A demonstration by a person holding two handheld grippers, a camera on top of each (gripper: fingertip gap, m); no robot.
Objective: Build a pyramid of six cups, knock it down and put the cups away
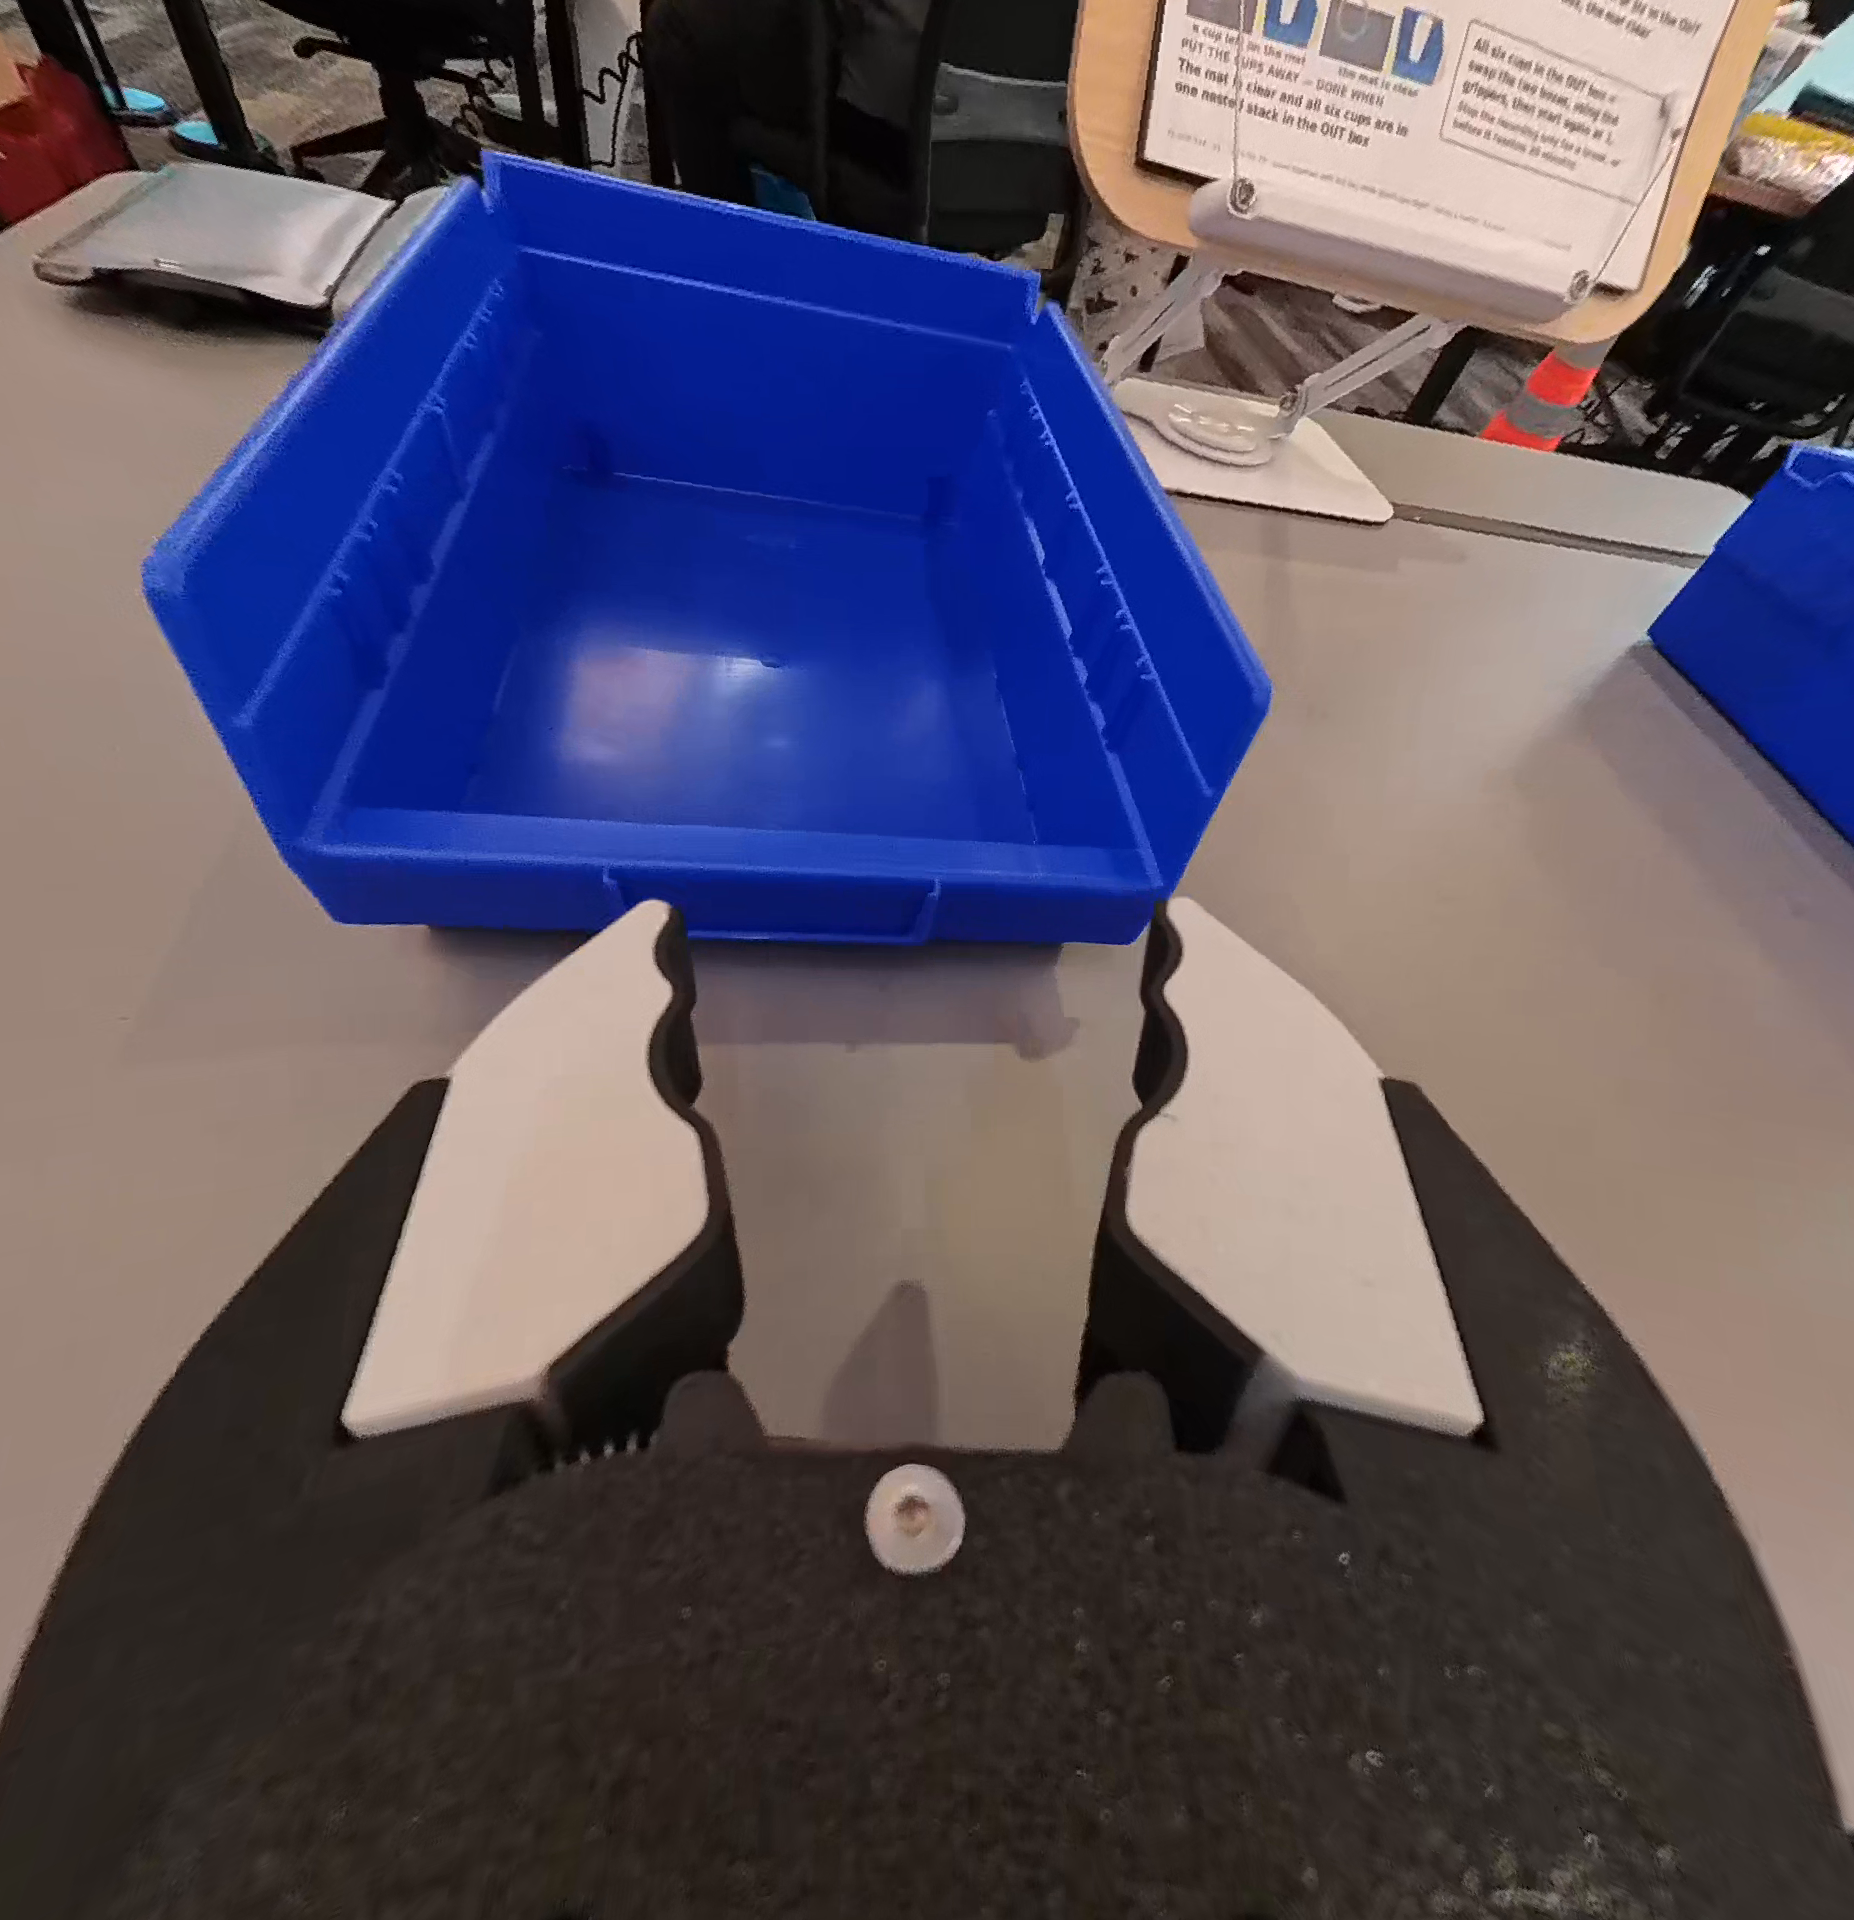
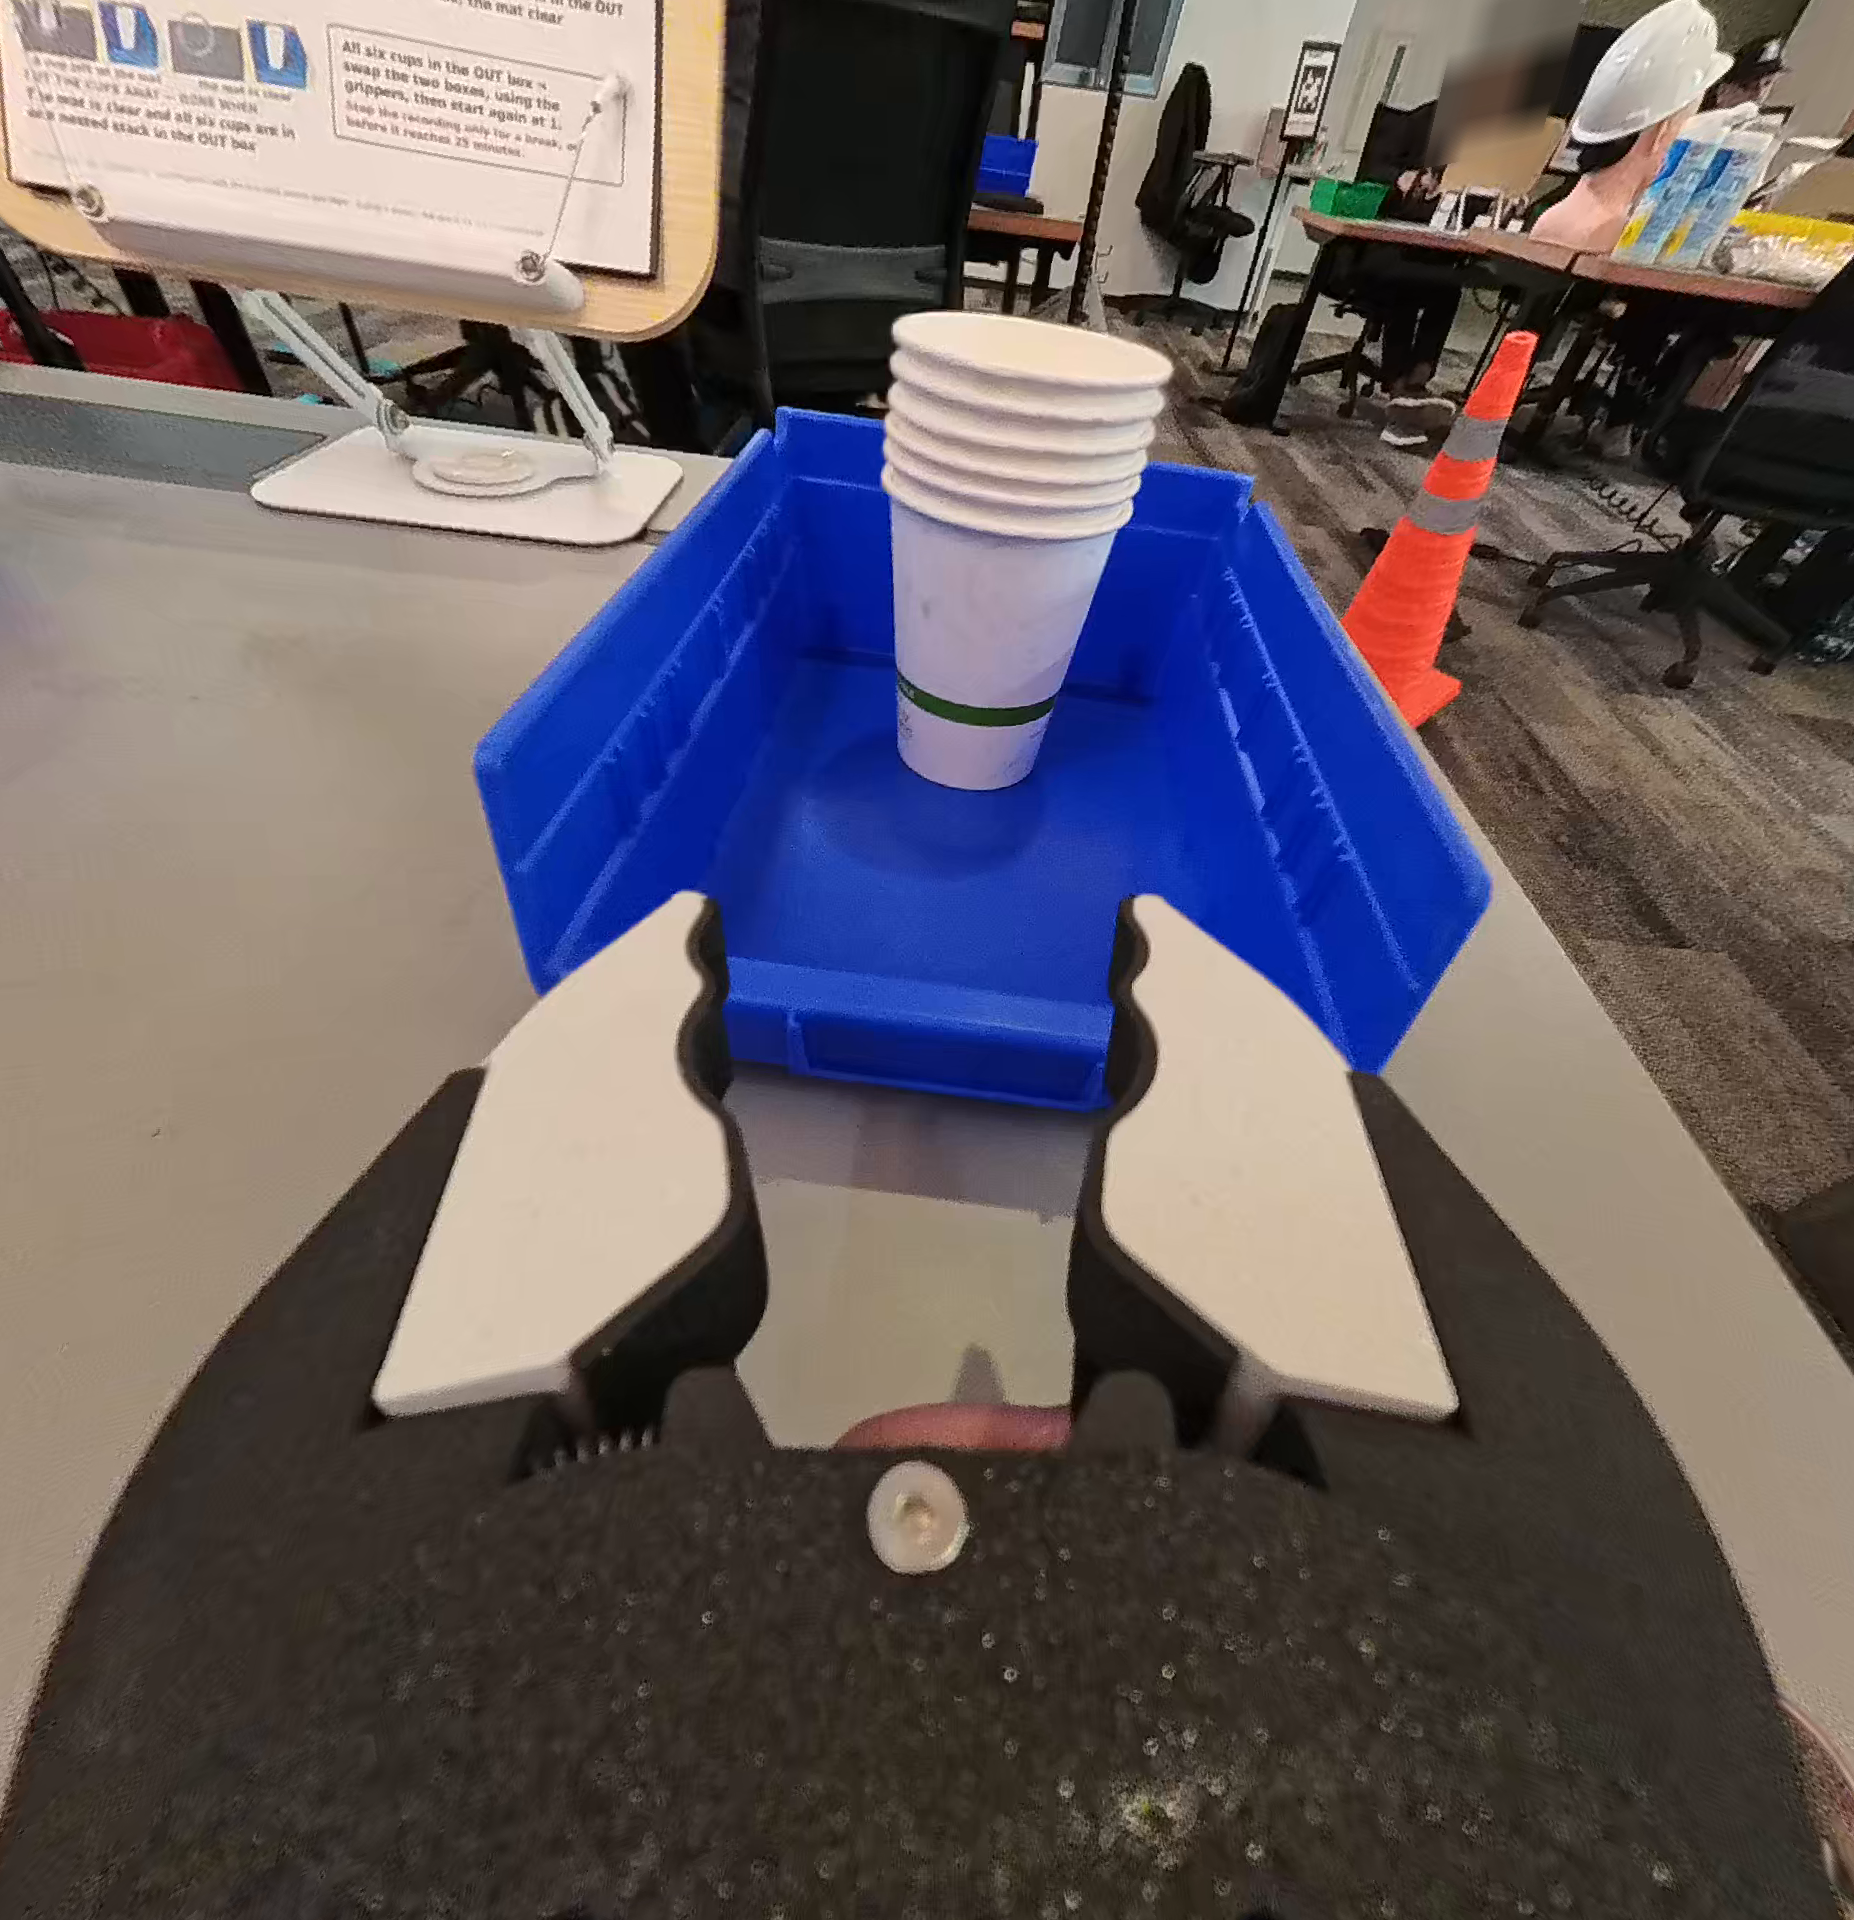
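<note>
A nested stack of white paper cups (image 2: 1006,582), the bottom one with a green band, stands upright in a blue bin (image 2: 632,707) in the right wrist view. My right gripper (image 2: 912,914) is open and empty, just in front of that bin's low front wall. In the left wrist view another blue bin (image 1: 279,582) stands empty on the grey table. My left gripper (image 1: 915,920) is open and empty, just short of its front wall. The edge of the other blue bin (image 1: 1796,644) shows at the far right of the left wrist view.
A stand with an instruction sheet (image 1: 1422,156) sits behind the bins and also shows in the right wrist view (image 2: 331,135). A grey flat pouch (image 1: 216,244) lies at the back left. An orange cone (image 2: 1432,540) stands on the floor past the table's right edge.
</note>
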